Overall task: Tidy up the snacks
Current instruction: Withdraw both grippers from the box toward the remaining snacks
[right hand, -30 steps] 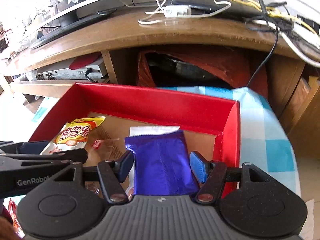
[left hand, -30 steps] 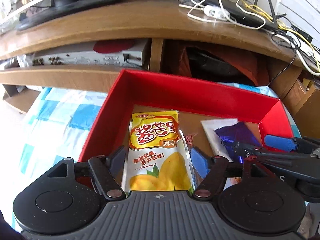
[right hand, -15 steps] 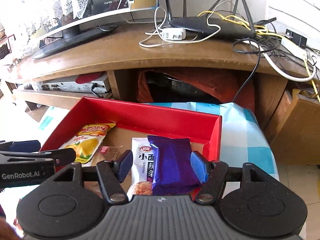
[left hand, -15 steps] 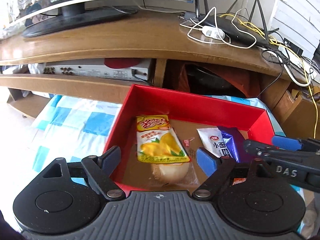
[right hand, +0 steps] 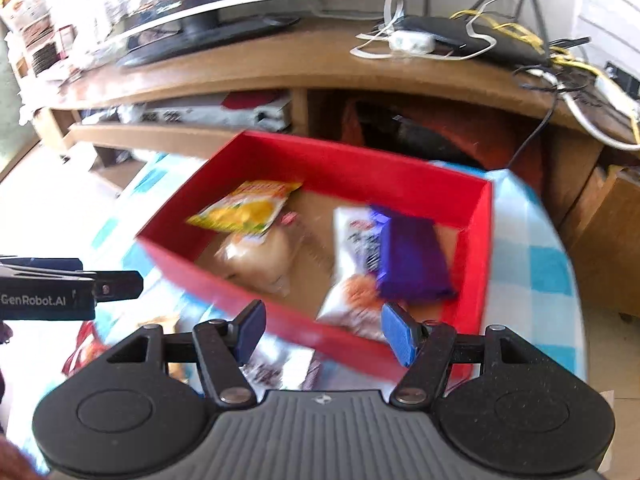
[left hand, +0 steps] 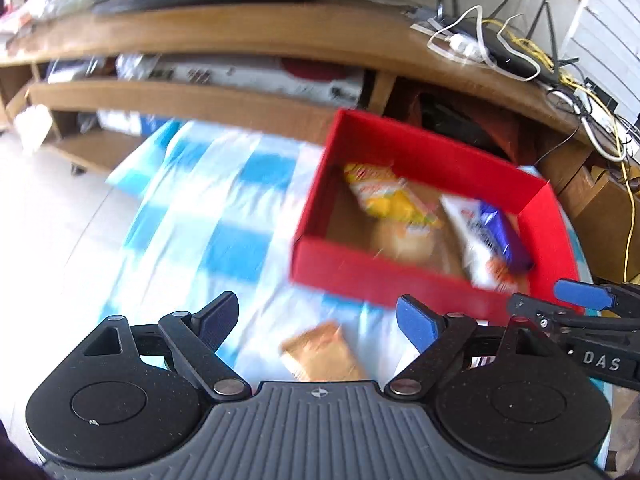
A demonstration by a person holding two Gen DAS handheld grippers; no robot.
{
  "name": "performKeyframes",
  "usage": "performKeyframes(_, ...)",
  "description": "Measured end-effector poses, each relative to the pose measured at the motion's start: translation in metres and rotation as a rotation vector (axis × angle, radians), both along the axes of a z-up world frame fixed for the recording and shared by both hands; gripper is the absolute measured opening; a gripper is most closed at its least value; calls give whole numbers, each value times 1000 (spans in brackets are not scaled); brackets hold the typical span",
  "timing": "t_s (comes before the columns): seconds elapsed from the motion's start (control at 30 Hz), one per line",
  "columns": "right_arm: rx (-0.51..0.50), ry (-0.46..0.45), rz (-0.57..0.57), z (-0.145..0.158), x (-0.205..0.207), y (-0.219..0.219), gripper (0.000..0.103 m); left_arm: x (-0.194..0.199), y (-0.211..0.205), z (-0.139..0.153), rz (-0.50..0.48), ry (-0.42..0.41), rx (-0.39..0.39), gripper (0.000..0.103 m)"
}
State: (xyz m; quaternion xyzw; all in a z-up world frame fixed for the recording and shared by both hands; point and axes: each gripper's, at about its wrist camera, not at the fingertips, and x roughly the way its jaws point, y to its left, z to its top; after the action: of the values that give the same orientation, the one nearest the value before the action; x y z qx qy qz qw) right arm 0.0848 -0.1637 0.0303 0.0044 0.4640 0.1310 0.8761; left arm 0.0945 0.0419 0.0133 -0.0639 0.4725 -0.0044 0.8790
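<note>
A red box [left hand: 400, 284] [right hand: 352, 168] sits on a blue-checked cloth. It holds a yellow mango pack [left hand: 384, 196] [right hand: 248, 208], a clear-wrapped bun [left hand: 404, 240] [right hand: 256, 256], a white snack pack [left hand: 476, 240] [right hand: 352, 264] and a purple pack [left hand: 504, 236] [right hand: 408, 256]. My left gripper [left hand: 320, 318] is open and empty over the cloth in front of the box, above a tan packet [left hand: 320, 354]. My right gripper [right hand: 324, 328] is open and empty over the box's near wall. Both views are blurred.
More loose packets [right hand: 276, 368] lie on the cloth [left hand: 208, 216] in front of the box. A wooden TV stand [right hand: 320, 64] with a monitor, router and cables stands behind. Bare floor [left hand: 44, 200] lies to the left.
Both grippers have pulled back and up from the box, leaving the mango pack and purple pack inside. The left gripper has swung left over the cloth.
</note>
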Motion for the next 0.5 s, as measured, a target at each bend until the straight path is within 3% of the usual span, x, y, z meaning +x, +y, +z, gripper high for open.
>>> performKeyframes(0.17, -12, 20, 50, -4, -16, 17, 79, -18, 22, -14, 25, 58, -33, 90)
performKeyframes(0.37, 6, 50, 63, -7, -30, 24, 79, -2, 35, -33, -106, 110, -81, 91)
performKeyframes(0.5, 15, 72, 58, -10, -35, 24, 79, 2, 37, -46, -203, 142, -72, 91)
